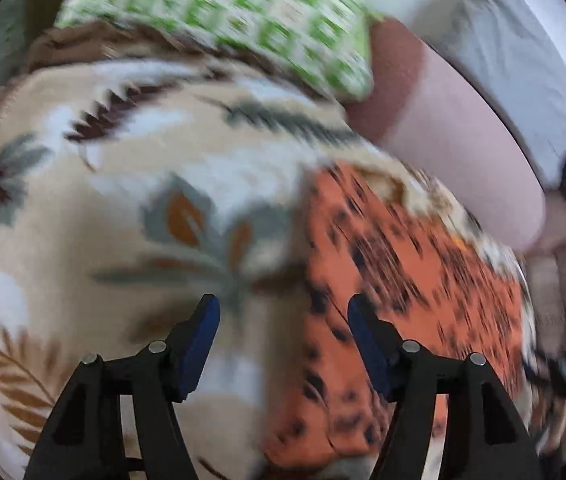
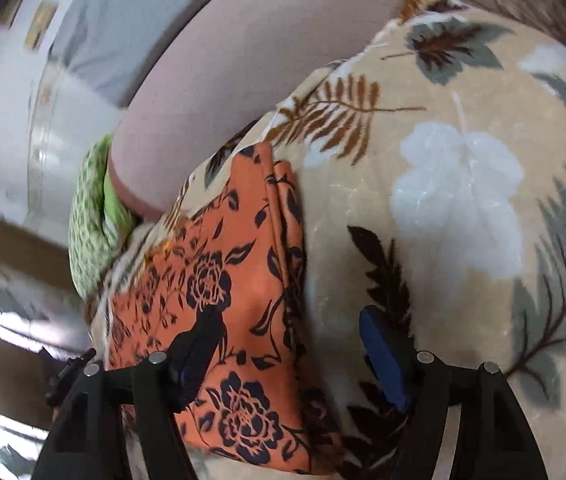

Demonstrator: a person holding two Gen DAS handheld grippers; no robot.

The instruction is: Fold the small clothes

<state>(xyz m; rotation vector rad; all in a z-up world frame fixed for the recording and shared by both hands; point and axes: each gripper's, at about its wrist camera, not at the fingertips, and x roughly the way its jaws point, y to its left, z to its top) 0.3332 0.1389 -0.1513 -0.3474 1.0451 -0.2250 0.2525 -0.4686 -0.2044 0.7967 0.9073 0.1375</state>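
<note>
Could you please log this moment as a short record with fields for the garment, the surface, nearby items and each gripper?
garment: orange cloth with black flower print, folded, its fold edge showing as stacked layers
surface: beige leaf-print blanket, garment lying on it
nearby: green checked cushion beyond the blanket; pink mattress bare at the blanket's edge
left gripper: open, nothing between the pads, above the garment's edge
right gripper: open, nothing gripped, over the garment's folded edge
image quality: left wrist view blurred
</note>
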